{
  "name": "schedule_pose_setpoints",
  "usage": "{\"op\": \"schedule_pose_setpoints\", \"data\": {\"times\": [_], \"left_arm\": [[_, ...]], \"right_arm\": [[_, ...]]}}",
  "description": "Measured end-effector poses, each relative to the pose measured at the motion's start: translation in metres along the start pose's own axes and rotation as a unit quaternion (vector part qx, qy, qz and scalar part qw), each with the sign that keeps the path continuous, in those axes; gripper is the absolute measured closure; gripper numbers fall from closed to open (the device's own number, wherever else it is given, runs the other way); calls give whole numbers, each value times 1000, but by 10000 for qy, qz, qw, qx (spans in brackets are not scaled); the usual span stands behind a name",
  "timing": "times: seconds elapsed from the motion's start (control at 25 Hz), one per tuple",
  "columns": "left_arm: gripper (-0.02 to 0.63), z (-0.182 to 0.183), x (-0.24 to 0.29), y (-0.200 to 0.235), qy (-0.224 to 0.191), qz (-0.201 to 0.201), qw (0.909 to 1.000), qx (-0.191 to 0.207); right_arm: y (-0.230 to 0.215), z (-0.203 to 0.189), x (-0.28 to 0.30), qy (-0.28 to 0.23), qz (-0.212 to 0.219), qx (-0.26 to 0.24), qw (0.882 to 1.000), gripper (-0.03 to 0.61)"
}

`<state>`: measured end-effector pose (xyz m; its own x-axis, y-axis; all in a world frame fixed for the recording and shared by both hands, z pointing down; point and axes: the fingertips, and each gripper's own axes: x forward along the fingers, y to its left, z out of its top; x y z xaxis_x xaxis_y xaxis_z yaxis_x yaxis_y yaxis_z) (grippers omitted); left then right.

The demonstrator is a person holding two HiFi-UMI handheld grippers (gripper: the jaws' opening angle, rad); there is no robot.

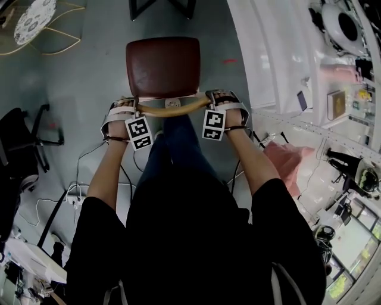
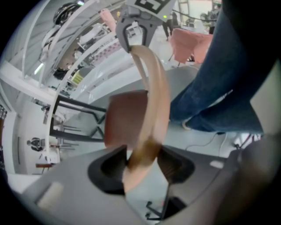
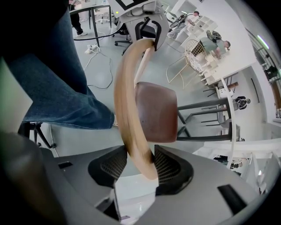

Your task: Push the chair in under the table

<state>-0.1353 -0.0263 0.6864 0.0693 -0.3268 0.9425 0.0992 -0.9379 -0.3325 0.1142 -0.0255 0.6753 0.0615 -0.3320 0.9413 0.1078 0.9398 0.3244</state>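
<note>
The chair stands in front of me with its brown seat point(image 1: 162, 65) facing away and its curved wooden backrest point(image 1: 172, 109) nearest. My left gripper point(image 1: 127, 107) is shut on the backrest's left end, and my right gripper point(image 1: 219, 98) is shut on its right end. In the left gripper view the jaws point(image 2: 140, 165) pinch the wooden rail point(image 2: 151, 88), with the seat point(image 2: 127, 118) beyond. The right gripper view shows the ribbed pads point(image 3: 139, 165) clamping the rail point(image 3: 127, 101) beside the seat point(image 3: 156, 112). Black table legs point(image 1: 136, 7) stand just past the chair.
A white table with shelving point(image 1: 280, 53) runs down the right side. To the left there is a black office chair point(image 1: 21, 143), and a gold wire chair point(image 1: 36, 24) sits at the top left. Cables point(image 1: 77, 196) trail on the floor by my legs. A pink chair point(image 1: 292, 164) is at the right.
</note>
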Motion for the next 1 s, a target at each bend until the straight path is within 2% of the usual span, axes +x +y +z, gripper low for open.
{"op": "schedule_pose_setpoints", "data": {"times": [1.0], "left_arm": [[390, -15, 56, 151, 590, -143, 9978, -281]], "right_arm": [[-161, -20, 54, -420, -94, -168, 9989, 382]]}}
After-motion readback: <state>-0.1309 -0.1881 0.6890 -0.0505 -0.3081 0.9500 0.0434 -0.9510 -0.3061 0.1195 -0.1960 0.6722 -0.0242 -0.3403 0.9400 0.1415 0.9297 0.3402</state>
